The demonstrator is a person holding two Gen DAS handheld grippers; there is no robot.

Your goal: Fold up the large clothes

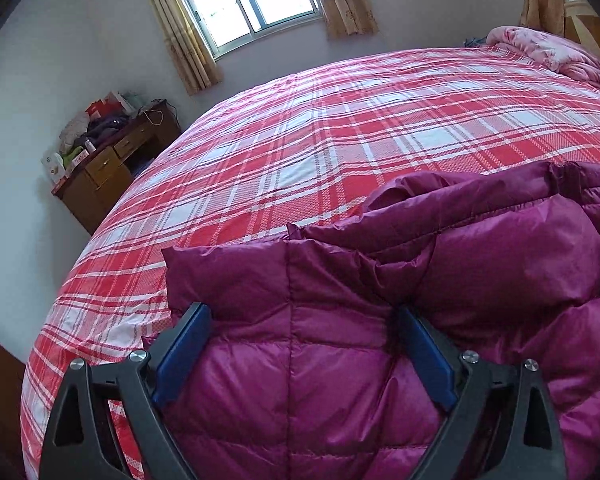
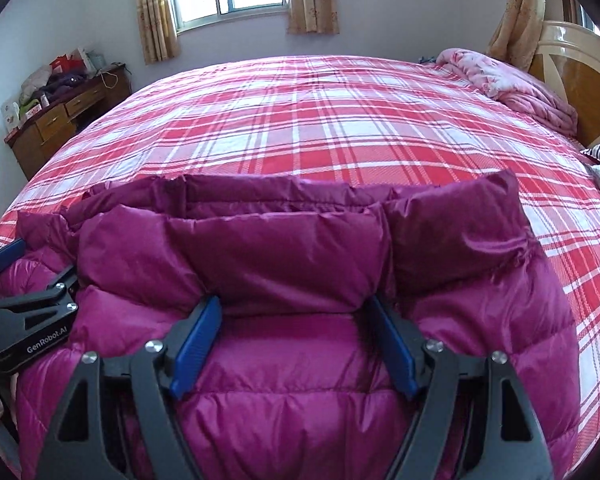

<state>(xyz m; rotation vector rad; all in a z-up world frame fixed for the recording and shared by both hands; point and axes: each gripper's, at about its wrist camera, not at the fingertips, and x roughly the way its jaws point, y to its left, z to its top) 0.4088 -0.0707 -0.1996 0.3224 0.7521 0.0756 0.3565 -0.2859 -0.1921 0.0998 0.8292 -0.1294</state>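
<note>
Magenta jacket [image 2: 300, 264] bundled on bed [image 2: 340, 120]; our left gripper [image 1: 304, 324] and right gripper [image 2: 296, 316] spread wide, fabric between; whether we grip, cannot tell; folds left.

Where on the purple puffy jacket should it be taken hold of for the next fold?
Grip the jacket at its far folded edge, coming from the near side with one hand-held gripper toward each end; that edge is thick, raised off the bedspread and looks easy to pinch.
</note>
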